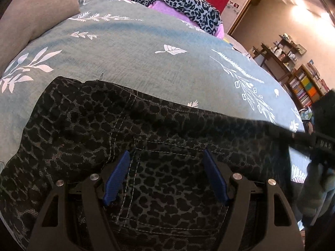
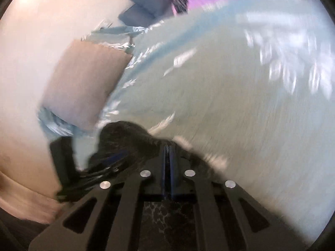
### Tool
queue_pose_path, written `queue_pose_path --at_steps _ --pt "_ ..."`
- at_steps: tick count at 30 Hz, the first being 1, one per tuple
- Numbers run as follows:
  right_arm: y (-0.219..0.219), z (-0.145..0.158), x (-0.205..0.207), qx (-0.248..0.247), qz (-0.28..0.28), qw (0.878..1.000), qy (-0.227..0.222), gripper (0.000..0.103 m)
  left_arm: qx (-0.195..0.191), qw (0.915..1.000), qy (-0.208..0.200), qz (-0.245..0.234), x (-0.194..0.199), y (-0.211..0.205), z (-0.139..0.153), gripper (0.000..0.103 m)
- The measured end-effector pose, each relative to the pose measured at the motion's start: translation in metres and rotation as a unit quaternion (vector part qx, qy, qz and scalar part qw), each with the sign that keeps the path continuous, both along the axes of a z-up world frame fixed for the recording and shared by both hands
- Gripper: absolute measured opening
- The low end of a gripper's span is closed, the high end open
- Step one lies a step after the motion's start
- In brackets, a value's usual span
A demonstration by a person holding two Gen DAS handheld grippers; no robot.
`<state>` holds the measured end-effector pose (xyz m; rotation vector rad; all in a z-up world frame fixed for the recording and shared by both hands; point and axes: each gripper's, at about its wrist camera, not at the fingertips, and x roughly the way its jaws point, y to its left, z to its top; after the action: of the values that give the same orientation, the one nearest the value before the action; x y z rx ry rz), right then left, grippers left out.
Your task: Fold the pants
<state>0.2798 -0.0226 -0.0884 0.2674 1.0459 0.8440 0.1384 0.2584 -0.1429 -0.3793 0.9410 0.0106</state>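
The pants [image 1: 134, 146], dark with a black spotted print and pale stitching, are spread across the lower half of the left wrist view on a blue-grey bedcover [image 1: 136, 62] printed with white leaf sprigs. The left gripper [image 1: 165, 175] is seen low in the centre of that view with its blue pads [image 1: 117, 177] standing well apart, released, over a stitched back pocket [image 1: 171, 188] of the pants; whether the pads touch the cloth cannot be told. At the right edge of that view a strip of the pants is drawn out towards a dark blurred device. A leopard-print cloth [image 1: 184, 2] on something pink is seen at the top centre, a grey cushion [image 1: 35, 14] at the upper left, and shelves [image 1: 301, 79] at the right. The right wrist view is heavily blurred. In it the right gripper [image 2: 168, 159] is seen at the bottom centre with its jaws clenched together on a fold of the dark pants [image 2: 134, 140], which is bunched just left of the fingertips and shows again beneath the gripper frame at the bottom centre
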Motion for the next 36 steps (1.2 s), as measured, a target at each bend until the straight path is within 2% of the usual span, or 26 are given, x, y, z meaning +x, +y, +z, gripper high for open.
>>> queue_pose_path --at_steps 2,5,7,11,17,20,24,27,30,33,34,35,36 --pt "0.016 0.007 -0.003 -0.055 0.020 0.996 -0.074 0.003 0.001 1.0000 0.000 0.002 -0.001 0.000 0.000 0.072" --pt "0.025 -0.007 0.002 -0.104 0.013 0.988 -0.110 0.003 0.008 1.0000 0.003 0.004 -0.001 0.000 -0.001 0.072" --pt "0.016 -0.015 0.008 -0.104 -0.007 0.990 -0.095 0.003 0.013 0.9999 0.007 0.006 0.000 -0.001 -0.002 0.072" --pt "-0.028 -0.004 0.001 -0.073 -0.048 0.992 -0.094 0.016 0.021 0.9996 0.017 0.010 0.002 -0.003 0.001 0.072" --pt "-0.122 0.007 -0.042 -0.094 -0.094 0.987 -0.093 0.033 0.023 0.9996 0.015 0.009 0.010 -0.014 0.016 0.072" --pt "-0.163 0.001 -0.069 -0.116 -0.114 0.984 -0.075 0.033 0.034 0.9993 0.007 -0.016 0.015 -0.035 0.023 0.072" --pt "-0.184 -0.013 -0.100 -0.158 -0.097 0.980 -0.072 0.033 0.050 0.9975 0.008 -0.049 0.028 -0.062 0.024 0.072" --pt "-0.188 -0.027 -0.104 -0.182 -0.080 0.978 -0.067 0.033 0.058 0.9966 0.013 -0.056 0.037 -0.073 0.019 0.072" --pt "-0.187 -0.040 -0.107 -0.186 -0.060 0.978 -0.066 0.035 0.070 0.9956 0.018 -0.060 0.045 -0.080 0.013 0.072" --pt "-0.184 -0.041 -0.110 -0.190 -0.044 0.978 -0.076 0.033 0.085 0.9945 0.027 -0.056 0.049 -0.081 0.004 0.072" --pt "-0.183 -0.040 -0.110 -0.188 -0.042 0.978 -0.078 0.029 0.087 0.9943 0.031 -0.053 0.050 -0.081 0.000 0.072" --pt "-0.184 -0.039 -0.111 -0.183 -0.037 0.979 -0.080 0.009 0.088 0.9942 0.036 -0.050 0.052 -0.079 -0.005 0.072" --pt "-0.183 -0.036 -0.111 -0.187 -0.038 0.978 -0.085 0.005 0.088 0.9943 0.039 -0.046 0.053 -0.078 -0.008 0.072"
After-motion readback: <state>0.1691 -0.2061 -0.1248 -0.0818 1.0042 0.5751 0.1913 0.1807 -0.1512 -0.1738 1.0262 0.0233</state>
